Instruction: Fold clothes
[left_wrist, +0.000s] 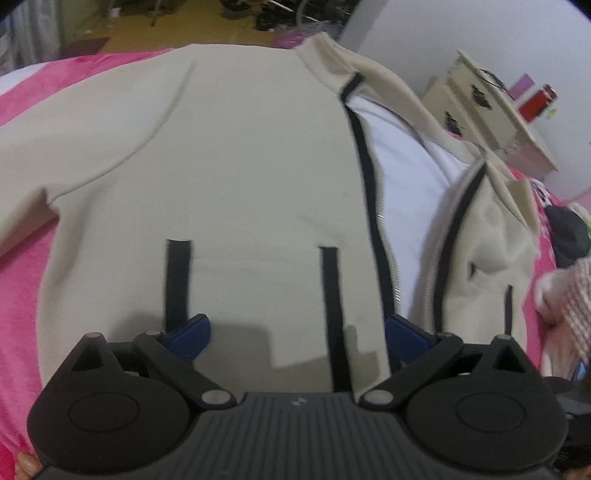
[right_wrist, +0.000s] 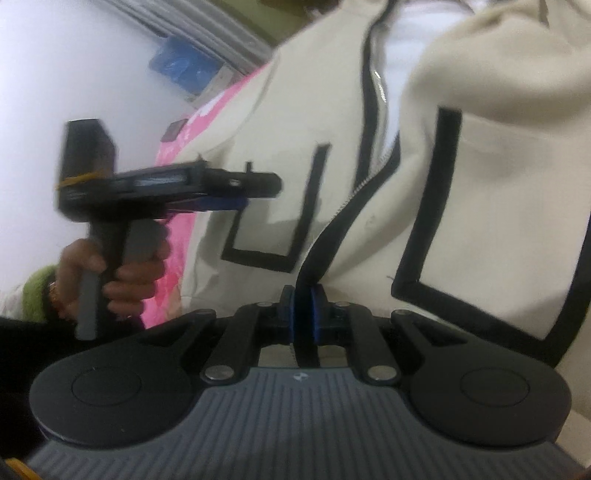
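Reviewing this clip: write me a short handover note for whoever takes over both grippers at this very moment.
Right gripper: shut on the black-trimmed zipper edge of the cream jacket.
Left gripper: open, nothing between its pads, above the jacket's front panel near the pocket trim.
Jacket: lying on the pink bedding, unzipped, white lining showing, sleeve spread out to the side.
Done: jacket laid out, one front edge gripped.
Left: probably close the front, fold in the sleeves, then fold the body.
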